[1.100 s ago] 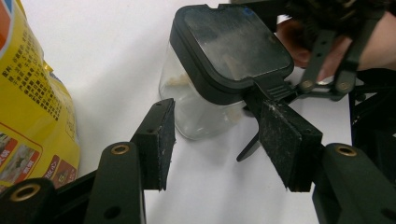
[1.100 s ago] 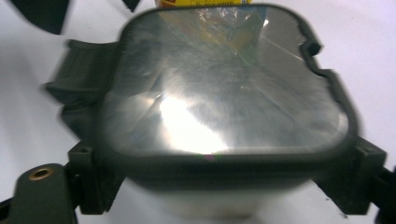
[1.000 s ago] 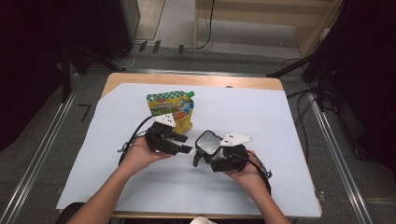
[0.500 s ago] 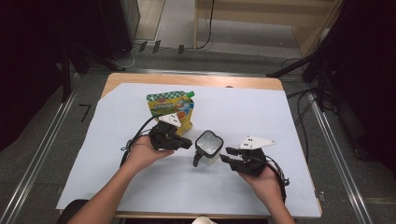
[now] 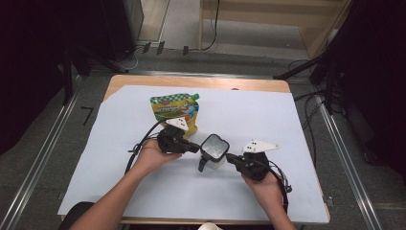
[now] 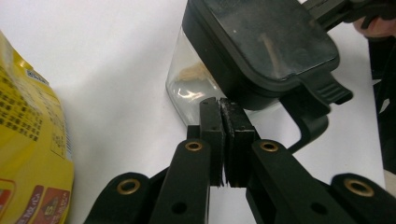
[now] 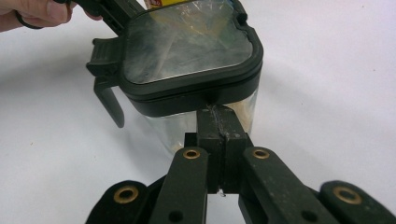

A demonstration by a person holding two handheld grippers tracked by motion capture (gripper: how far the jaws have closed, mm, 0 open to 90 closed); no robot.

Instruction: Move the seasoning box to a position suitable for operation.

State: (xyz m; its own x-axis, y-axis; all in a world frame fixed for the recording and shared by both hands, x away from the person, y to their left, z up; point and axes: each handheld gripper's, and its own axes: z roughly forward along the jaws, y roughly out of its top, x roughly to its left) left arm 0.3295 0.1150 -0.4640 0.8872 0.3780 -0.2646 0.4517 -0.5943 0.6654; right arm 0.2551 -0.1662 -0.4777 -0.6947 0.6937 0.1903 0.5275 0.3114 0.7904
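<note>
A clear plastic container (image 5: 214, 149) with a black lid and a side latch stands mid-table. My left gripper (image 5: 196, 149) points at it from the left; its jaws have just been closing and now stand shut, nothing between them. In the left gripper view the joined tips (image 6: 223, 107) sit right at the container's clear wall (image 6: 187, 84), below the lid (image 6: 266, 42). My right gripper (image 5: 229, 156) points in from the right; its jaws have just been closing too and are shut on nothing. Its tips (image 7: 219, 112) meet the container (image 7: 187, 46) just under the lid's rim.
A yellow and green spouted pouch (image 5: 176, 111) lies flat behind the left gripper, also at the left edge of the left gripper view (image 6: 28, 140). A white sheet (image 5: 287, 124) covers the wooden table. Cables trail back from both grippers toward the person.
The right hand has drawn back to the right from over the container. Both grippers' jaws have closed. The container has stayed in place.
</note>
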